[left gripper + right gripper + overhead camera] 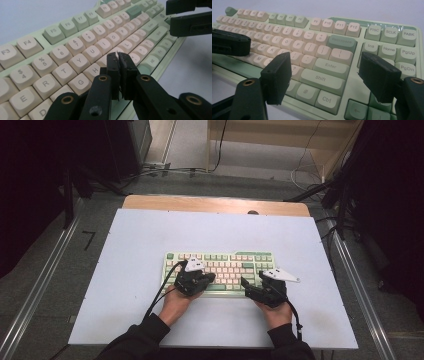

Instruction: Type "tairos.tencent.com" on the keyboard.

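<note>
A pale green keyboard [225,265] with cream and green keys lies flat at the middle of the white table. My left gripper [210,277] hovers over its left-middle keys. In the left gripper view my left gripper [118,56] is shut, pads together with nothing between them, tips just above the home-row keys [92,53] near H and J. My right gripper [252,281] sits at the keyboard's right front. In the right gripper view my right gripper [325,62] stands open and wide, with the Shift key [322,78] and Enter key [330,66] seen between its jaws, gripping nothing.
The white table top [150,235] has bare room on all sides of the keyboard. A wooden strip [215,204] runs along its far edge. Metal rails [45,280] flank the table, and cables [310,175] lie on the floor beyond.
</note>
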Demonstrator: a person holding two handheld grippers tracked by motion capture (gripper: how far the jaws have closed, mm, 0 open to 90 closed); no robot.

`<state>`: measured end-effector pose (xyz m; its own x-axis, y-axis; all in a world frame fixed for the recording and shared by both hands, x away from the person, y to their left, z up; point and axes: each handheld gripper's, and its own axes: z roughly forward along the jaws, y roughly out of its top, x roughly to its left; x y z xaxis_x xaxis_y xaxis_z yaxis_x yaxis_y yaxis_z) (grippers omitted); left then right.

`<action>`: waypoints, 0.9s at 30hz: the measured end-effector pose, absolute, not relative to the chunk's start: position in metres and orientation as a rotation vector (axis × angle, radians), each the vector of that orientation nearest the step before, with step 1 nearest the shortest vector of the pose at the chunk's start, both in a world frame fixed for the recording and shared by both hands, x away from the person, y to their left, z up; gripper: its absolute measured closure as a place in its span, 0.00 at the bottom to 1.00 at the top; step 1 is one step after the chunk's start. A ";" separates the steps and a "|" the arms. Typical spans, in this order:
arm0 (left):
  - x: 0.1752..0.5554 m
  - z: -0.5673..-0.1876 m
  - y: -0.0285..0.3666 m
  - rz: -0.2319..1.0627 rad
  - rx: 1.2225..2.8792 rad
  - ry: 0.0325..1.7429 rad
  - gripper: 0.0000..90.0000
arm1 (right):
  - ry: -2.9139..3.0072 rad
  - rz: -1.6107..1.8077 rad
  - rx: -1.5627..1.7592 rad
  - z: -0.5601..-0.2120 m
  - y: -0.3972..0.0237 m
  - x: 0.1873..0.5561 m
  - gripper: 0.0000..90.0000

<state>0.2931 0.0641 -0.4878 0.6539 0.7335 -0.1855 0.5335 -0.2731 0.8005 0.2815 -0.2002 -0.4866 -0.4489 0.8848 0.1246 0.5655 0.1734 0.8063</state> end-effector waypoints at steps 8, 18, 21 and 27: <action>0.293 -0.481 0.074 0.279 1.894 1.005 0.87 | 2.086 1.177 1.370 -0.487 -0.199 0.282 0.28; 0.292 -0.479 0.080 0.293 1.858 1.035 0.64 | 2.092 1.174 1.361 -0.487 -0.197 0.282 0.28; 0.292 -0.479 0.083 0.303 1.851 1.049 0.57 | 2.097 1.174 1.355 -0.487 -0.196 0.283 0.28; 0.292 -0.479 0.087 0.349 1.838 1.087 0.42 | 2.104 1.177 1.348 -0.487 -0.193 0.284 0.28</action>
<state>0.2919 0.0869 -0.4788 0.5660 0.7989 -0.2034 0.5318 -0.1654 0.8305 0.2835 -0.1934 -0.4873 -0.4697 0.8748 0.1187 0.5591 0.1907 0.8069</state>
